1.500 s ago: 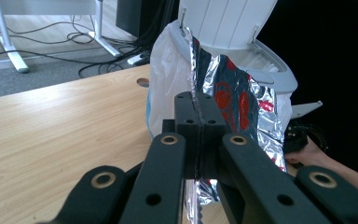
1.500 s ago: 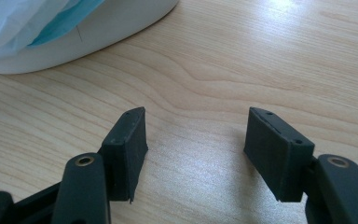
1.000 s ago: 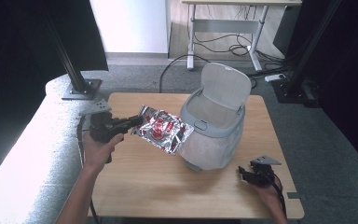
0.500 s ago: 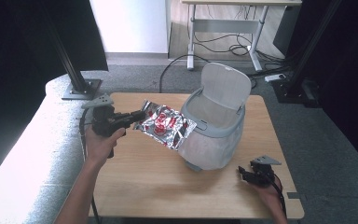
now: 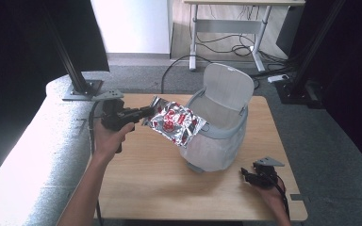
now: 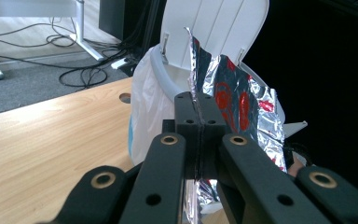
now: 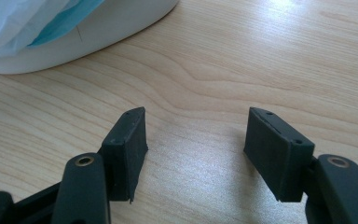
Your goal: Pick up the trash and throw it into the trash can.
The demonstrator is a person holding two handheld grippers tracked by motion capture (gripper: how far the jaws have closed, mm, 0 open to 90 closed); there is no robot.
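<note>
Now my left gripper pinches the foil wrapper beside the bin. My right gripper rests wide on the table.

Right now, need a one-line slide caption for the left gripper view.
Left gripper pinching a silver-and-red foil wrapper before the open-lidded white bin.

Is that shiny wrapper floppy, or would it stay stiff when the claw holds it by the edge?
Probably a bit of both. The shiny wrapper juts out sideways from the left claw without drooping, so it seems light and holds its shape. Its crinkles suggest thin foil that bends easily. Pinched by just one edge, it may slip.
</note>
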